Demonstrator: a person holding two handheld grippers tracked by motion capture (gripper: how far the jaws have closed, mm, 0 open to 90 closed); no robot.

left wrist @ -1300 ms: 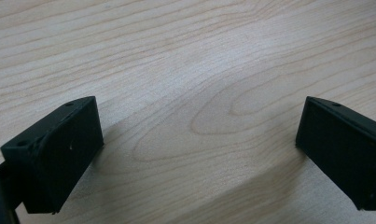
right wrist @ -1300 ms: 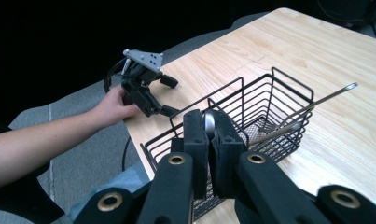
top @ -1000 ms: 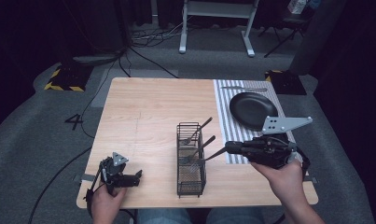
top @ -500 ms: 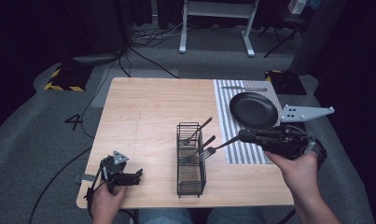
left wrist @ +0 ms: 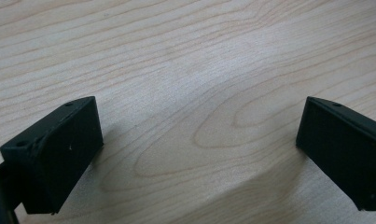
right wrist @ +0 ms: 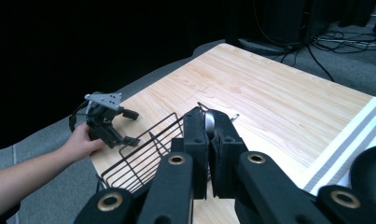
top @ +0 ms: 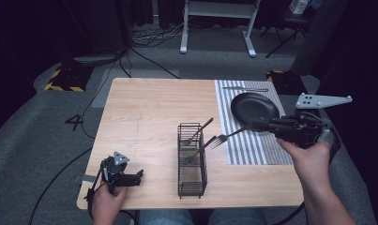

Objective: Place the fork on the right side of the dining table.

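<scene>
1. Our right tongs (top: pixel 264 125) clench a silver metal fork (top: pixel 229 136) above the striped mat's (top: pixel 252 150) edge, beside the black wire caddy (top: pixel 192 161).
2. Our left tongs (top: pixel 139 176) rest released on the light wooden bench (top: pixel 149 112).

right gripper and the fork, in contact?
Touching. In the right gripper view the right gripper has its jaws shut on the fork handle; the high view shows the fork sticking out from it.

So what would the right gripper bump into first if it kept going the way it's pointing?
Probably the wire basket. The right gripper points at it, and the fork held in its jaws already has its tines close to the rim.
</scene>
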